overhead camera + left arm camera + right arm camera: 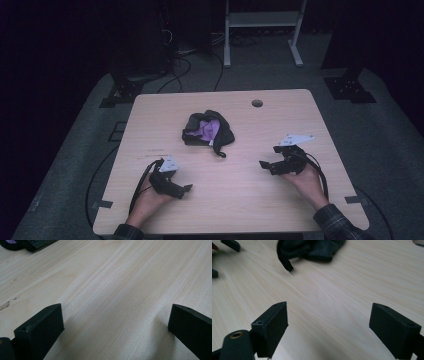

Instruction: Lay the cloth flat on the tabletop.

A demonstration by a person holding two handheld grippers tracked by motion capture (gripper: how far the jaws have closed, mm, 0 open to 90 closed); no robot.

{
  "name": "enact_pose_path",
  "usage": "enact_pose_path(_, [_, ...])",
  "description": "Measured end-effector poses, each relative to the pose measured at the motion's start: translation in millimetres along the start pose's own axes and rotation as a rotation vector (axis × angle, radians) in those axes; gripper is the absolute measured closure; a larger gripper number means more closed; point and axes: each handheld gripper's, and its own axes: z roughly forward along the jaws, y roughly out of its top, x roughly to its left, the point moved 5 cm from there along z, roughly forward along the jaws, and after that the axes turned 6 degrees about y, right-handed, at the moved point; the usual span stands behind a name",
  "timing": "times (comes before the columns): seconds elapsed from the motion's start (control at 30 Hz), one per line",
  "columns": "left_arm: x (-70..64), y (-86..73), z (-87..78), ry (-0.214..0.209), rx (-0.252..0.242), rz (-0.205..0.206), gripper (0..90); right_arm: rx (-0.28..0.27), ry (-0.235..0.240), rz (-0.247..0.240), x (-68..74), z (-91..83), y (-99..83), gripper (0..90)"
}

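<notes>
My left tool (186, 189) low over worktop (235, 200), jaws spread wide, nothing between them. Left hand (150, 197) grips it from behind, forearm trailing back from it. My right tool (263, 164) also low, jaws wide apart, empty. Right hand (305, 180) holds it from behind, plaid sleeve (335, 222) further back. Tools well apart, jaws pointing toward each other.

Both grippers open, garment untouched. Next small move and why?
Probably bring the right gripper forward-left toward the dark garment, aiming for the strap end that sticks out nearest it. Both sets of jaws stand wide apart over bare table; the left gripper points away from the bundle, so it has farther to turn.
</notes>
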Motion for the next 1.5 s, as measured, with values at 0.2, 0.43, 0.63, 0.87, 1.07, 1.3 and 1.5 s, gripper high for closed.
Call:
enact_pose_path(0.2, [0.1,0.0,0.0,0.001,0.001,0.001,0.0,-0.022,0.040,-0.006,6.2,14.2,15.2,16.9])
enact_pose_path(0.43, [-0.3,-0.3,-0.2,0.003,-0.003,-0.005,0.0,-0.031,0.079,-0.027,17.8,37.7,33.0,18.4])
enact_pose_path(0.63, [-0.1,-0.4,-0.3,0.003,-0.001,-0.002,0.0,-0.028,0.101,-0.043,29.5,62.0,46.5,18.5])
enact_pose_path(0.87, [0.1,-0.4,-0.3,0.004,-0.002,0.000,0.0,-0.018,0.129,-0.068,47.2,98.5,62.7,20.9])
enact_pose_path(1.07, [-0.1,-0.4,-0.3,0.003,-0.001,-0.002,0.0,0.020,0.120,-0.085,53.5,127.9,65.1,22.5])
enact_pose_path(1.3, [-0.1,-0.4,-0.3,0.003,-0.001,-0.003,0.0,0.051,0.074,-0.116,50.7,146.2,60.3,44.2])
enact_pose_path(1.5, [-0.1,-0.4,-0.3,0.003,-0.001,-0.003,0.0,0.056,0.056,-0.134,44.0,142.6,56.6,83.0])
